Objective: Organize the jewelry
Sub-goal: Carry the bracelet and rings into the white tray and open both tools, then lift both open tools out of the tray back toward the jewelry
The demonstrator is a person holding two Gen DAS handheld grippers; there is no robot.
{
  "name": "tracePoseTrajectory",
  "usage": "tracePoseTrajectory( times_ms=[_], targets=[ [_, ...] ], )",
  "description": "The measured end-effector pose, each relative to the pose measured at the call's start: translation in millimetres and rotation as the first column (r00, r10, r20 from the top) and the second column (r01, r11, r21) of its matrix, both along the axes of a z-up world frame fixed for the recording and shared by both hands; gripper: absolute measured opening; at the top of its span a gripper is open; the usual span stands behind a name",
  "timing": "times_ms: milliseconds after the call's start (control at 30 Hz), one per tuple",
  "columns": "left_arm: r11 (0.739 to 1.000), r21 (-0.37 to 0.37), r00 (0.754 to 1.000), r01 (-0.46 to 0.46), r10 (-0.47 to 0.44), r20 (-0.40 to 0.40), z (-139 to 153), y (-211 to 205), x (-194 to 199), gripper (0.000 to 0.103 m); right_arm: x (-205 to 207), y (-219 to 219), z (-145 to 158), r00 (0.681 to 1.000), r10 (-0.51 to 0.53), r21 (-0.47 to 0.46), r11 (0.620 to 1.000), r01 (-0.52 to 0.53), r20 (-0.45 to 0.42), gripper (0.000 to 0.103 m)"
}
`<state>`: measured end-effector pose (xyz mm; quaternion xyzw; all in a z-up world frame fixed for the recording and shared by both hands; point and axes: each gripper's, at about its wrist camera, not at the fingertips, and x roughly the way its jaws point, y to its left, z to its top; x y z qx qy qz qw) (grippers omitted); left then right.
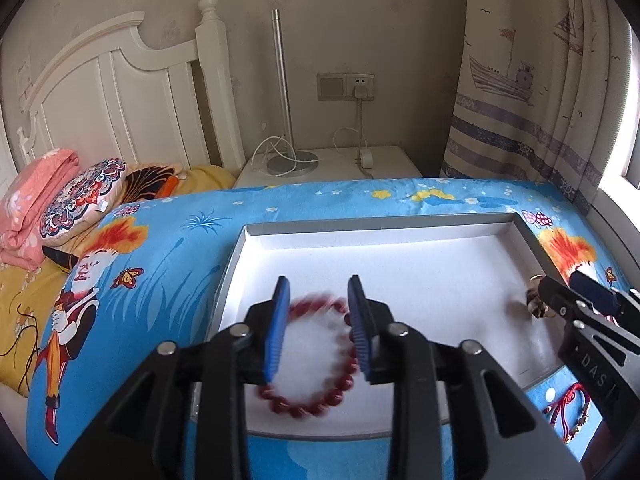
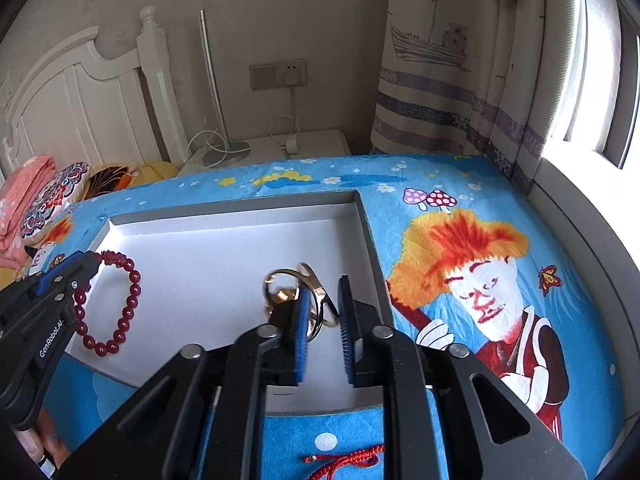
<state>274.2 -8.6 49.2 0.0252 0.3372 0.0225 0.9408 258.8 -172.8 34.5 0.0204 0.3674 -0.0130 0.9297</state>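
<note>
A shallow white tray with a grey rim (image 1: 380,222) lies on the blue cartoon bedspread; it also shows in the right wrist view (image 2: 362,216). A dark red bead bracelet (image 1: 320,400) lies in the tray's left part, blurred at its far side, below my open left gripper (image 1: 319,292); it also shows in the right wrist view (image 2: 132,304). Gold rings or bangles (image 2: 296,280) lie in the tray's right part, between and just beyond the blue pads of my open right gripper (image 2: 323,292). The right gripper (image 1: 560,286) shows in the left wrist view too. A red cord bracelet (image 2: 344,458) lies on the bedspread in front of the tray.
A white nightstand (image 1: 328,164) with a lamp base, cables and a charger stands behind the bed. A white headboard (image 1: 120,92) and pillows (image 1: 80,196) are at the left. A ship-print curtain (image 1: 532,80) and bright window are at the right.
</note>
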Motion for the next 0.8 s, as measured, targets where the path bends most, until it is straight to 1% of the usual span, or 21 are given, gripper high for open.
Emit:
tracePoseTrajectory(
  times_ms=[33, 100, 167, 367, 467, 600, 700, 800],
  targets=[
    [1.0, 0.0, 1.0, 0.001, -0.001, -0.001, -0.1, -0.3, -0.3, 0.031, 0.0, 0.1, 0.2, 1.0, -0.004, -0.005, 1.0, 0.004, 0.002, 0.028],
    [1.0, 0.0, 1.0, -0.002, 0.002, 0.002, 0.4, -0.5, 0.0, 0.035, 0.2, -0.2, 1.0, 1.0, -0.007, -0.008, 1.0, 0.007, 0.007, 0.043],
    [1.0, 0.0, 1.0, -0.001, 0.001, 0.006, 1.0, -1.2, -1.0, 0.039, -1.0, -0.6, 1.8, 1.0, -0.011, -0.011, 1.0, 0.011, 0.013, 0.05],
    [1.0, 0.0, 1.0, -0.012, 0.012, 0.02, 5.0, 2.8, -8.4, 0.042, -3.0, -2.3, 1.3, 1.0, -0.017, -0.015, 1.0, 0.017, 0.013, 0.052],
    [1.0, -0.006, 0.999, -0.026, 0.026, 0.035, 12.7, 7.7, -18.7, 0.046, -6.9, -3.2, 3.7, 1.0, -0.017, -0.013, 1.0, 0.017, 0.023, 0.058],
    [1.0, -0.008, 0.998, -0.028, 0.028, 0.058, 23.9, 12.8, -41.6, 0.049, -17.8, -7.7, 11.9, 0.999, -0.021, -0.01, 1.0, 0.022, 0.047, 0.065],
    [0.999, -0.023, 0.998, -0.028, 0.029, 0.055, 26.7, 17.5, -61.0, 0.05, -31.5, -12.4, 17.2, 0.998, -0.023, 0.004, 1.0, 0.023, 0.061, 0.07],
    [0.999, -0.035, 0.998, -0.031, 0.032, 0.047, 27.1, 22.7, -81.4, 0.051, -46.2, -16.6, 18.2, 0.998, -0.027, 0.011, 1.0, 0.026, 0.059, 0.072]
  ],
)
